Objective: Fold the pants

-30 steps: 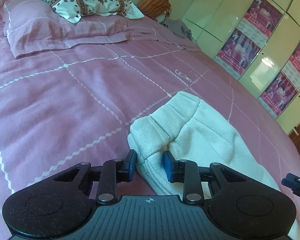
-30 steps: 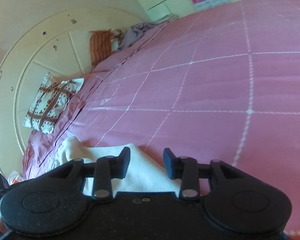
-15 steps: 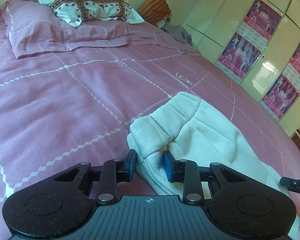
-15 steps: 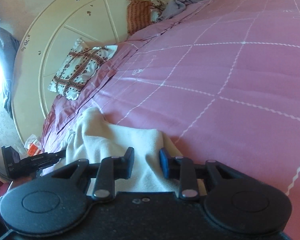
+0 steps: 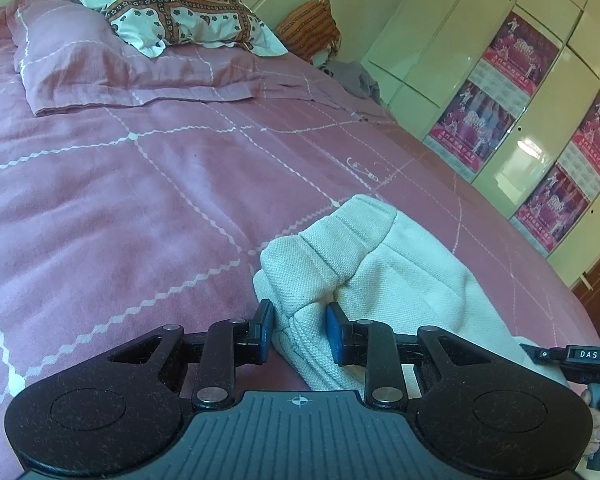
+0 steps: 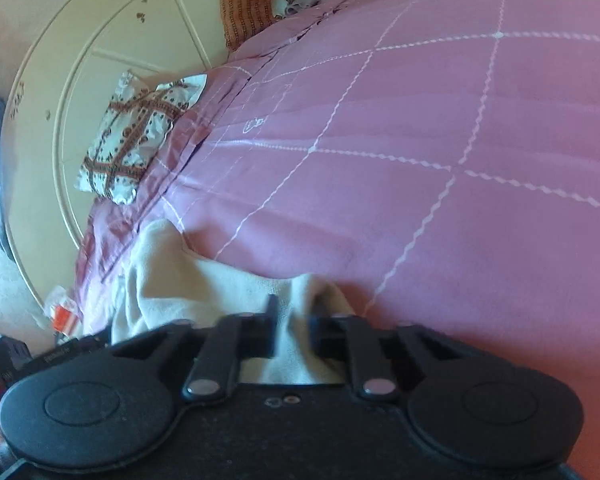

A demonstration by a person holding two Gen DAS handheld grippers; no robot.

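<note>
Lying bunched on the pink bed [image 5: 140,208], the cream pants [image 5: 384,280] are pinched at both ends: the waistband is clamped by the left gripper [image 5: 299,330], while a fold is grasped by the right gripper [image 6: 294,330], whose jaws have just been closing.

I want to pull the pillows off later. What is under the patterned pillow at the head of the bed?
The patterned pillow lies on a pink pillow. What is beneath that stays hidden.
</note>
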